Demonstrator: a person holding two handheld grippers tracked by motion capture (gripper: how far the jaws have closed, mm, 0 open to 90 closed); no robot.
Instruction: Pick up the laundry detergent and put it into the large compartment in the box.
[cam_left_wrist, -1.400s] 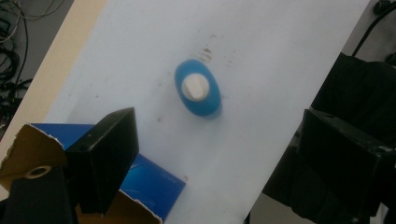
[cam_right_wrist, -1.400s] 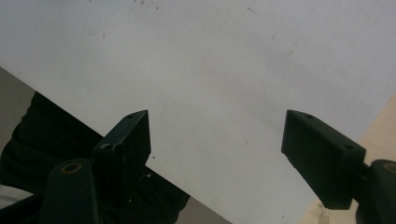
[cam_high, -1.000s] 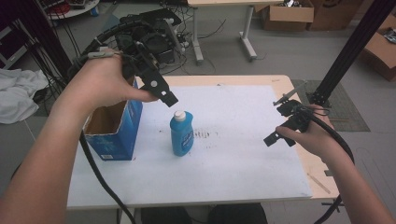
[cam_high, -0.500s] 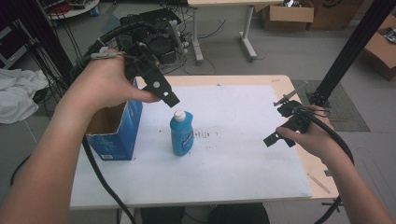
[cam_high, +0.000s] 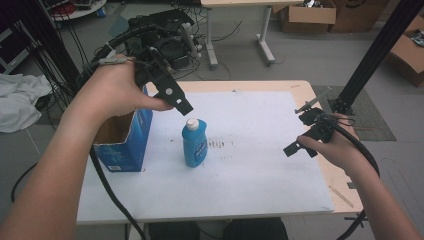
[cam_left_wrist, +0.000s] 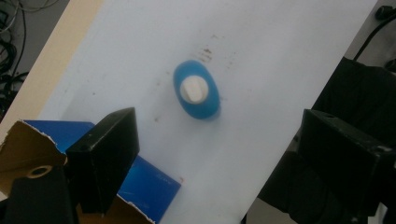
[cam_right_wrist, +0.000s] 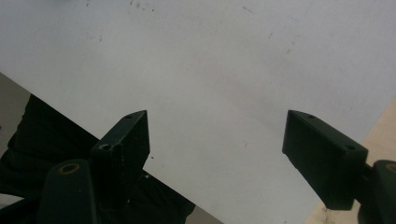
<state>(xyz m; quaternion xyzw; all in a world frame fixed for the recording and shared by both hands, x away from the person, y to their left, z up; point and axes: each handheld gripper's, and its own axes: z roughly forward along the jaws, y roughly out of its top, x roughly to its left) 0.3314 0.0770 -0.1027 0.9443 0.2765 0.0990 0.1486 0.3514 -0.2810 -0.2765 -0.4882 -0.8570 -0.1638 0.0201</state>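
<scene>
While both claws gape empty, capped blue bottle (cam_high: 194, 144) upright on white table (cam_high: 260, 170), open blue box (cam_high: 122, 145) beside, contents unseen.

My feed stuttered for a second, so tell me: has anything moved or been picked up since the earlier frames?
Hardly anything. The left tool hovers open above the blue bottle as before, perhaps drifted a touch, nothing gripped. The bottle stays upright beside the blue box, and the right tool stays open over the white sheet.
</scene>
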